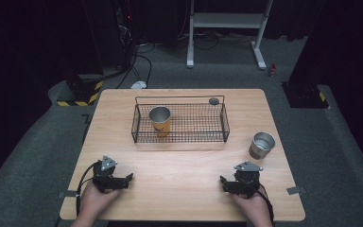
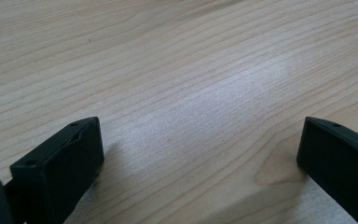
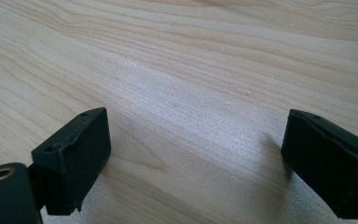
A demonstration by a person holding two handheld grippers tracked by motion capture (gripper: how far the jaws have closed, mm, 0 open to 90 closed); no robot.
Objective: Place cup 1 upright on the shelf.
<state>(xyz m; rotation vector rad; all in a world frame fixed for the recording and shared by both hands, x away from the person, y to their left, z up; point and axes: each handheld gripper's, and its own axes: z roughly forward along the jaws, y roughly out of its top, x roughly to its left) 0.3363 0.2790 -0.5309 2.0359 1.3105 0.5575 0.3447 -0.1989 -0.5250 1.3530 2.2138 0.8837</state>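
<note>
Overhead, pale wooden table (image 1: 179,161), grey carpet (image 1: 28,156).

I can read no words, brands or numbers anywhere. The yellow cup (image 1: 160,121) in the wire basket (image 1: 224,124) has a dark mark on its side, but it is too small to read.
</note>
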